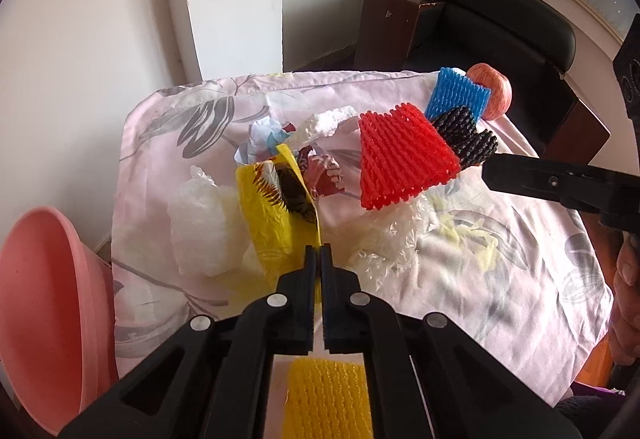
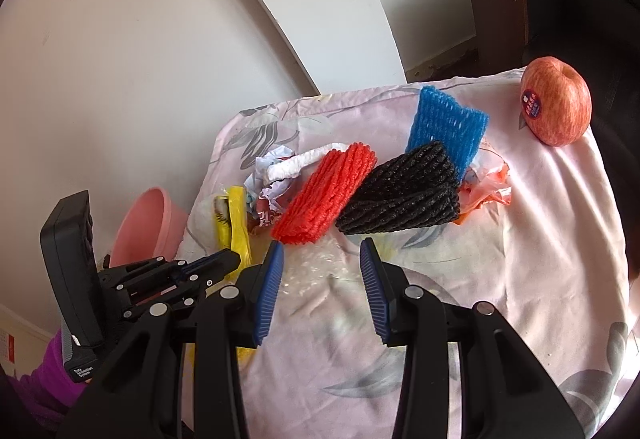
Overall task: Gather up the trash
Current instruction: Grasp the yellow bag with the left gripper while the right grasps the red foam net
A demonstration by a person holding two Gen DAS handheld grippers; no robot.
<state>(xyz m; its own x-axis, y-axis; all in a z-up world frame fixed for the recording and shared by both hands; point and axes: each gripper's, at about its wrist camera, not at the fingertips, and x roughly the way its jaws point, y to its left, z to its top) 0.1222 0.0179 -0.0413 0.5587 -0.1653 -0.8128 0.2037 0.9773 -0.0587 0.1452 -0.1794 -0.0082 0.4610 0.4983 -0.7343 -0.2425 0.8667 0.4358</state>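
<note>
A pile of trash lies on a table with a pink floral cloth point(image 1: 500, 279). My left gripper point(image 1: 319, 253) is shut on the edge of a yellow wrapper point(image 1: 272, 223); the wrapper point(image 2: 236, 223) also shows in the right wrist view beside the left gripper point(image 2: 230, 263). My right gripper point(image 2: 322, 259) is open and empty over a clear plastic piece point(image 2: 312, 271), just in front of the red foam net point(image 2: 328, 195) and black foam net point(image 2: 404, 195). A blue foam net point(image 2: 448, 127) stands behind them. A yellow foam net point(image 1: 326, 395) lies under my left gripper.
A pink bin point(image 1: 44, 315) stands left of the table, also seen in the right wrist view point(image 2: 144, 227). An apple point(image 2: 556, 105) sits at the far right corner. Crumpled paper point(image 1: 264, 135), a white foam net point(image 1: 324, 123) and white plastic point(image 1: 204, 223) lie in the pile. A black chair point(image 1: 500, 23) stands behind.
</note>
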